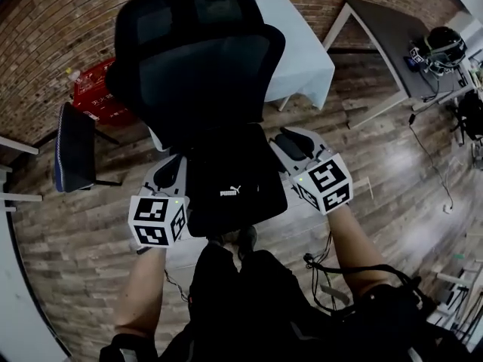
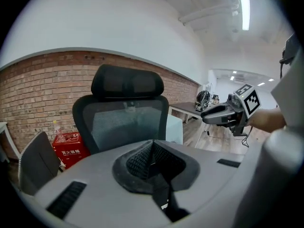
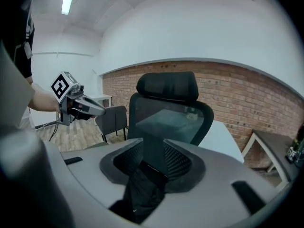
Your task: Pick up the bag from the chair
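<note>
The black office chair (image 1: 200, 66) stands straight ahead of both my claws, its backrest and headrest rising just beyond the tips. The black bag (image 1: 226, 173) sits over the seat, squarely between the two claws; I can't tell whether its weight rests on the seat. My right claw (image 3: 153, 146) is at the bag's right side, jaws spread, with black bag cloth lying loose in the gap. My left claw (image 2: 152, 148) is at its left side, jaws pressed together, pinching a thin black strap of the bag.
</note>
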A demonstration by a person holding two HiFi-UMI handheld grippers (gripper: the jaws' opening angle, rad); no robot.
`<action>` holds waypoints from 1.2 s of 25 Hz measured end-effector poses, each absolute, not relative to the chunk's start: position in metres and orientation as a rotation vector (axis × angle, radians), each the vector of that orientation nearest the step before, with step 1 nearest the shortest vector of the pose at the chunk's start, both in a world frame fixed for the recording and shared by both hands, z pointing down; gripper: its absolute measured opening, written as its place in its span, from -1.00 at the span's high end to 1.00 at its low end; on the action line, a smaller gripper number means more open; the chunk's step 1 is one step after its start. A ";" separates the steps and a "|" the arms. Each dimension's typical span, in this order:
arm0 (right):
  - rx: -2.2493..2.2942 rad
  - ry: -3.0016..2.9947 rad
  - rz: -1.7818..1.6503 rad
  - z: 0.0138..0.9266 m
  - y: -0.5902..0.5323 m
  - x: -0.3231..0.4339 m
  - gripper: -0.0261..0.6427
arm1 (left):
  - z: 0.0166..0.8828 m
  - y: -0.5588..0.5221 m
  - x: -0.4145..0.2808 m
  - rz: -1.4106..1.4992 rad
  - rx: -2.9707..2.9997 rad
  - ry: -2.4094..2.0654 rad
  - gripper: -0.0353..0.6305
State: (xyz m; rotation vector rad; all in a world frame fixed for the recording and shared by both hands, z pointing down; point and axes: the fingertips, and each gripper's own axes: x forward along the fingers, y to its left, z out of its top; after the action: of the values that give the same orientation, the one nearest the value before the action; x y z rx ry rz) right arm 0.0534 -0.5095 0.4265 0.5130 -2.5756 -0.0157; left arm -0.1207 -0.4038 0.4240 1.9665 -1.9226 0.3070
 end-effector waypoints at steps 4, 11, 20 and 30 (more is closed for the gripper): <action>0.475 -2.509 0.029 0.466 -0.522 0.038 0.38 | 0.455 -0.419 -0.141 0.379 1.973 -1.903 0.87; 0.330 -2.388 0.061 0.546 -0.534 0.012 0.21 | 0.529 -0.439 -0.166 0.524 1.992 -1.727 0.58; 0.258 -2.236 0.151 0.644 -0.551 0.007 -0.02 | 0.625 -0.464 -0.167 0.710 2.019 -1.535 0.32; 0.113 -2.129 0.181 0.733 -0.541 -0.003 -0.23 | 0.734 -0.466 -0.172 0.940 2.006 -1.340 0.06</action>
State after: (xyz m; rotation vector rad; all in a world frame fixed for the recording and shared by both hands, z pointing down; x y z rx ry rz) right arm -0.0035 -0.5410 0.7331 0.1132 -2.1293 0.1806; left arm -0.1717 -0.4662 0.7343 2.0063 -1.3401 0.9400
